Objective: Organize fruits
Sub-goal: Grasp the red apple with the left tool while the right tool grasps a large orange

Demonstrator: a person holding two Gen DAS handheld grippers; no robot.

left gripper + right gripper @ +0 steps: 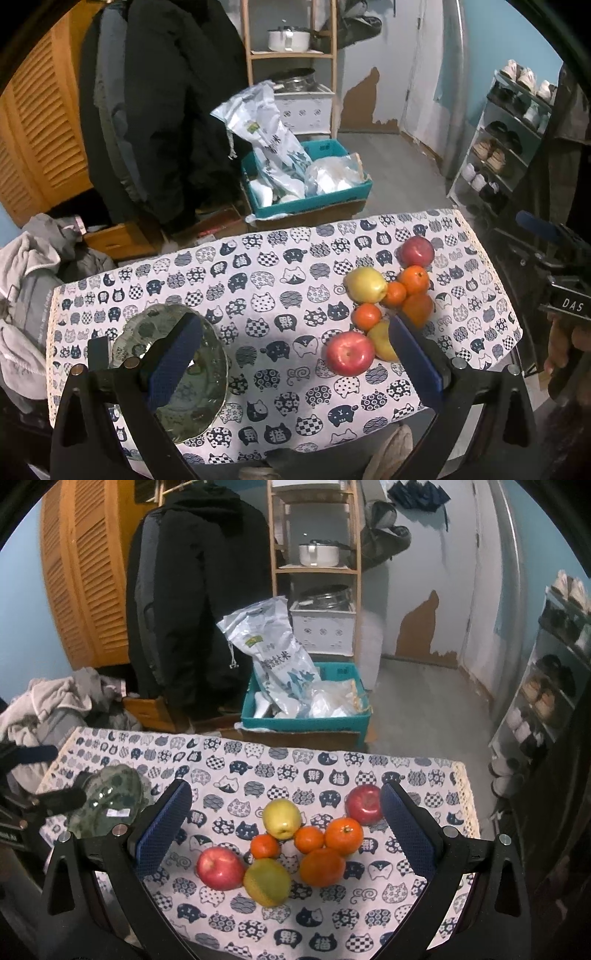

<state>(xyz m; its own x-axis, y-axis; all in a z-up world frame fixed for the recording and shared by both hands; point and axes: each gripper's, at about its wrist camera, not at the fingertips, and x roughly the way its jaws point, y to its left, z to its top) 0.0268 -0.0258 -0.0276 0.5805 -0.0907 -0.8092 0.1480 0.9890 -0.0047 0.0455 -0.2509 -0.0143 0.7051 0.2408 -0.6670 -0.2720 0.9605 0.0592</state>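
A pile of fruit lies on the cat-print tablecloth point(258, 764): two red apples point(219, 867) point(364, 804), two yellow-green fruits point(281, 818) point(266, 882) and several oranges point(343, 835). My right gripper point(286, 794) hovers open above the pile, its blue pads either side of it. A clear glass plate point(207, 406) sits at the table's left end. My left gripper point(295, 325) is open above the table, its left pad over the plate and its right pad beside the near red apple point(349, 352). Nothing is held.
Beyond the table's far edge, a teal crate point(306, 720) holds bags on the floor. Dark coats point(192, 609) hang behind it, beside a wooden shelf point(314, 568). Clothes point(33, 280) are piled at the left, and a shoe rack point(509, 147) stands at the right. A hand point(565, 343) holds the right gripper.
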